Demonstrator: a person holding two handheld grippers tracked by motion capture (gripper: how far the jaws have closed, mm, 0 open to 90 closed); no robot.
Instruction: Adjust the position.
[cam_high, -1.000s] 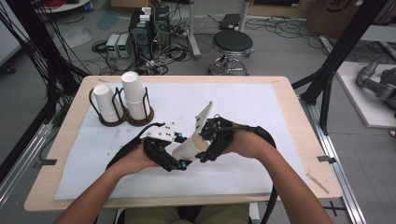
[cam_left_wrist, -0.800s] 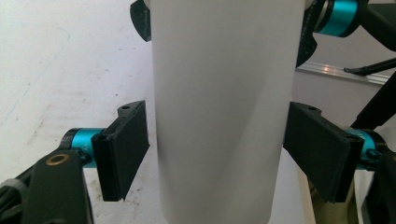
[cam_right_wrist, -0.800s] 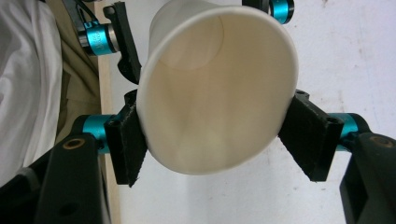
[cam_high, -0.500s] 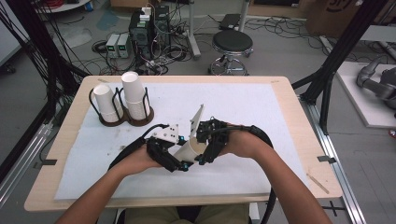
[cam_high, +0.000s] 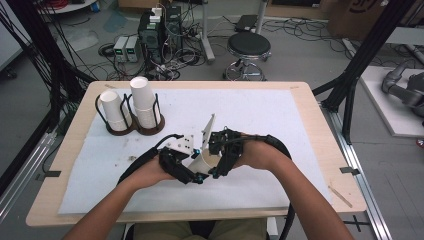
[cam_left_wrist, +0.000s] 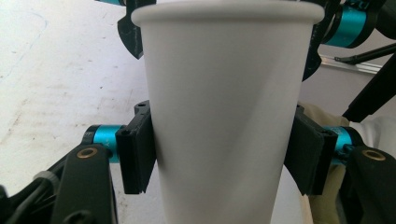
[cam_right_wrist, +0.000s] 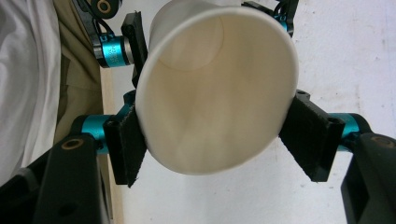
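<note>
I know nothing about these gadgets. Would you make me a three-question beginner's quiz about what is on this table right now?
1. True or false: both grippers are closed on the same white paper cup.
2. How many racks of stacked cups stand at the table's far left?
A. one
B. two
C. four
3. Fill in: in the right gripper view, you look into the cup's open ____.

Key
1. True: the left gripper clamps the cup's wall, and the right gripper clamps it near the rim.
2. B: two wire racks, each holding white cups.
3. Mouth; its inside looks empty.
</note>
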